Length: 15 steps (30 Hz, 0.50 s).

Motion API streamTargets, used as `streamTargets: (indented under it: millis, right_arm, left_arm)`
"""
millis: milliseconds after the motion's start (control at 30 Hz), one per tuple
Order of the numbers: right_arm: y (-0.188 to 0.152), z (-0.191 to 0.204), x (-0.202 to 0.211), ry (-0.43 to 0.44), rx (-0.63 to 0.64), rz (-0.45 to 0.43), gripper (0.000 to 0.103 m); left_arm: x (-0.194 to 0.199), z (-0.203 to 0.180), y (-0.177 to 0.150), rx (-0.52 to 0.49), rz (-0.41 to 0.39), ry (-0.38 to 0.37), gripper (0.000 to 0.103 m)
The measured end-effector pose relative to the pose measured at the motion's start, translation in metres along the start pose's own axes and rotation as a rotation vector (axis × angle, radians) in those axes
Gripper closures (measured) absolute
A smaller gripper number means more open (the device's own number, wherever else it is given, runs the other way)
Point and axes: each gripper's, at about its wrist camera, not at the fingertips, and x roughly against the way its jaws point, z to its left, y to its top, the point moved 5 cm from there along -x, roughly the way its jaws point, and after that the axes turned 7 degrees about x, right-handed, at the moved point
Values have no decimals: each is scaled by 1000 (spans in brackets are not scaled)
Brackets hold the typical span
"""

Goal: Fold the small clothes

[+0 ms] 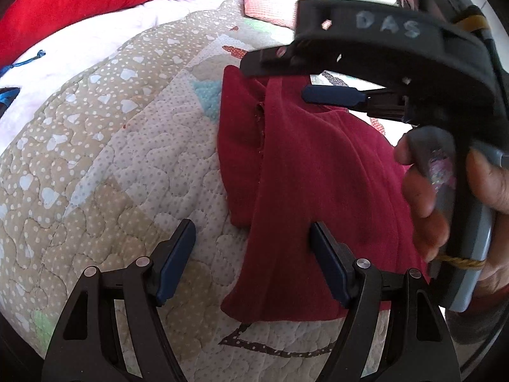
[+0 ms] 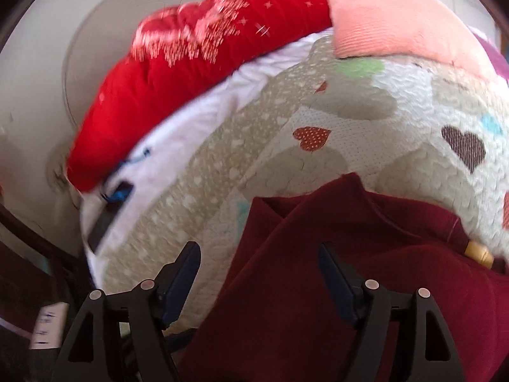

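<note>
On the bed quilt (image 1: 111, 159) lies the dark red cloth (image 1: 302, 175), partly folded w/ one flap over, still uneven; more folds left, I think. Left gripper (image 1: 251, 264) stands wide, cloth edge between its fingers. Right gripper (image 2: 259, 273) also wide, just above the cloth.

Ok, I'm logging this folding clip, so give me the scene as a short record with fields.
surface: heart-print quilt
garment: dark red garment, partly folded, lying on the quilt
left gripper: left gripper, open, one finger over the garment's near edge
right gripper: right gripper, open, above the garment
behind: red pillow and pink pillow at the quilt's far edge
held: nothing gripped by either
</note>
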Motion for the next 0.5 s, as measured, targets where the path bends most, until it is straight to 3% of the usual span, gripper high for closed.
streamTargets:
  millis: [167,333,500]
  right_arm:
    - [-8,-6,11,-14,-13,-39,29]
    - [-36,-25,62,-36,-76,-160,29]
    - [-96,-86,118,-188,-197,-266,29]
  left_arm:
    - [5,2,0,6,-10,10,28]
    - [29,-1,5,-18,-111,76,28]
    - [44,-14,11,-31,-140,45,28]
